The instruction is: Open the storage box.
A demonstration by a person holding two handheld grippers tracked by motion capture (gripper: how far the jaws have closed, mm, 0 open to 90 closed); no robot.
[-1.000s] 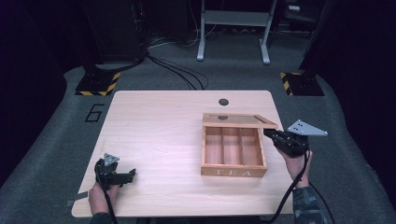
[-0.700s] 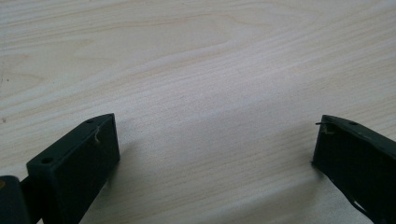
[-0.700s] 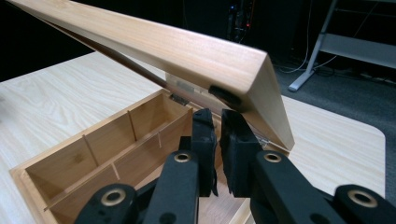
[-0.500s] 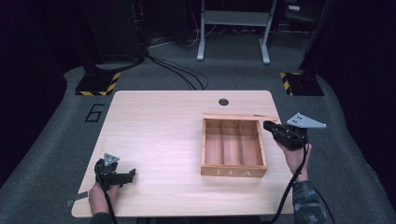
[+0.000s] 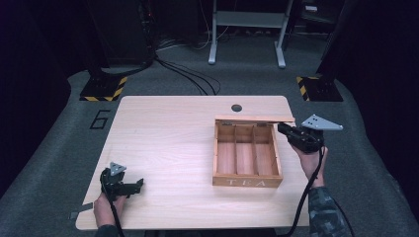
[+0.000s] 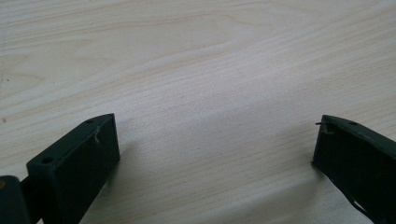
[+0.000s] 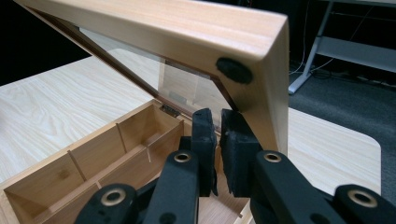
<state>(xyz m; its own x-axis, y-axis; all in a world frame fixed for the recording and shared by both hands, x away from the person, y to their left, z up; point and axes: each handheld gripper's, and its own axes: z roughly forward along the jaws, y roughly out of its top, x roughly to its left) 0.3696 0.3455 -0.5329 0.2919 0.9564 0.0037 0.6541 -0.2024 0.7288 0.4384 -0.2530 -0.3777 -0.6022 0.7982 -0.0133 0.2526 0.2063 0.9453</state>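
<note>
Right tool [image 7: 219,140] jaws nearly closed under tea box [image 5: 247,181] lid [image 7: 177,28], left tool [image 6: 215,144] wide

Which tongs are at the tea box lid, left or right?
The right tongs, jaws nearly together under the raised lid at its right corner. The left tongs sit open over bare table, away from the tea box.

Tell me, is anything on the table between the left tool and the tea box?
Nothing visible. Bare table lies between the left tool and the tea box. The left tool's jaws are open over plain wood. The right tool is at the box's raised lid.
</note>
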